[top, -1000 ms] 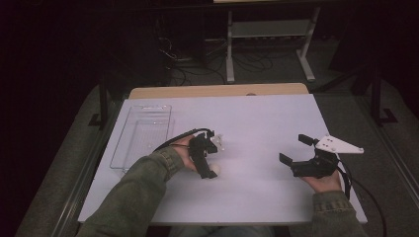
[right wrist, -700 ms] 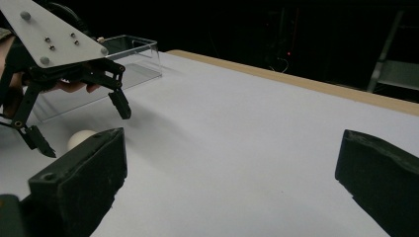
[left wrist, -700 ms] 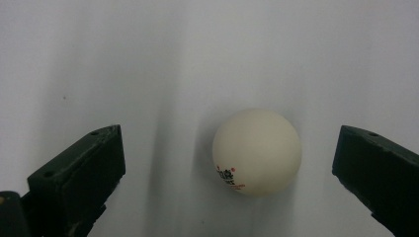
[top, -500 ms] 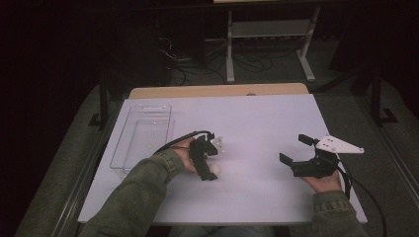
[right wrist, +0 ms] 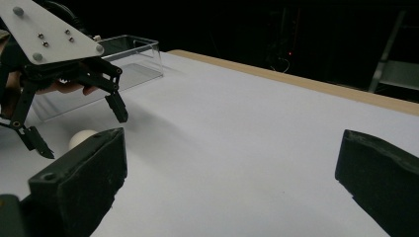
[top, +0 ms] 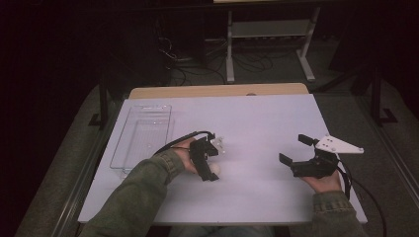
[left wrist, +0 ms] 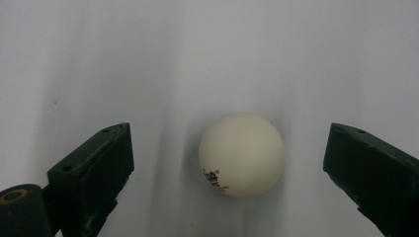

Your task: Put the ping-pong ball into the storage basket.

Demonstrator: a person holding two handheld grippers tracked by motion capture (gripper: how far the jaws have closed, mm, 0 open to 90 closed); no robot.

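A white ping-pong ball (left wrist: 241,155) with small red and black print rests on the white table (top: 257,123). My left gripper (left wrist: 230,143) points down over it, open, with a black jaw on each side of the ball and a gap on both sides. Its jaws have just been closing a little, with the ball between them untouched. From above, the left gripper (top: 211,170) sits left of centre with the ball (top: 216,169) at its tips. My right gripper (top: 293,148) is held open near the table's right side, nothing between its jaws (right wrist: 232,148).
A clear plastic tray (top: 169,128) lies at the left of the table, beyond the left hand; it appears as the tray (right wrist: 138,69) in the right gripper view. A wooden edge borders the far side. Dark floor, cables and a metal stand lie behind.
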